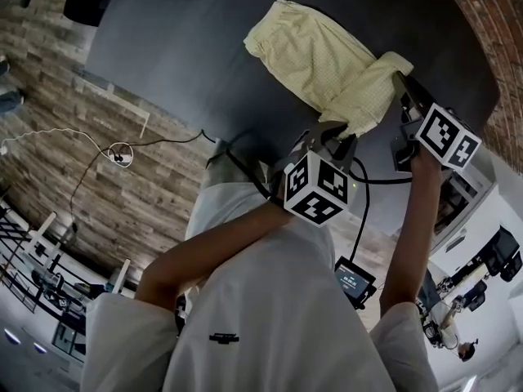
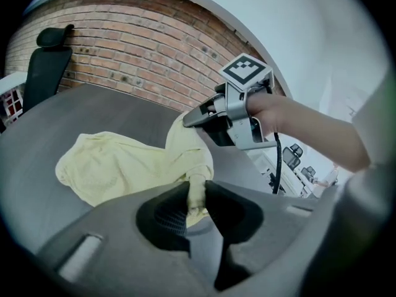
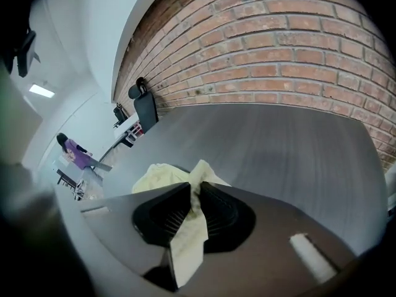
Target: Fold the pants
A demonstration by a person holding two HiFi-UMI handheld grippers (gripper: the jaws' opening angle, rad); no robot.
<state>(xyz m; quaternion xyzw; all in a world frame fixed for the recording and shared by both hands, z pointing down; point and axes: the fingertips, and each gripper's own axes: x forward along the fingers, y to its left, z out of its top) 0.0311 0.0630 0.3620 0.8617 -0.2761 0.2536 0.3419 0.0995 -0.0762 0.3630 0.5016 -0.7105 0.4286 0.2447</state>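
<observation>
With our left arm (image 1: 216,247) bent across our front and our right arm (image 1: 409,235) stretched almost straight, we hold the left gripper (image 1: 341,137) and the right gripper (image 1: 402,84) near each other, both tilted downward, each with its jaws pinched narrowly on a bunched edge of the pants (image 1: 319,60).

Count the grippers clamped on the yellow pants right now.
2. The left gripper pinches the pants at their near edge; the right gripper pinches that same edge further right. No other gripper is in view.
</observation>
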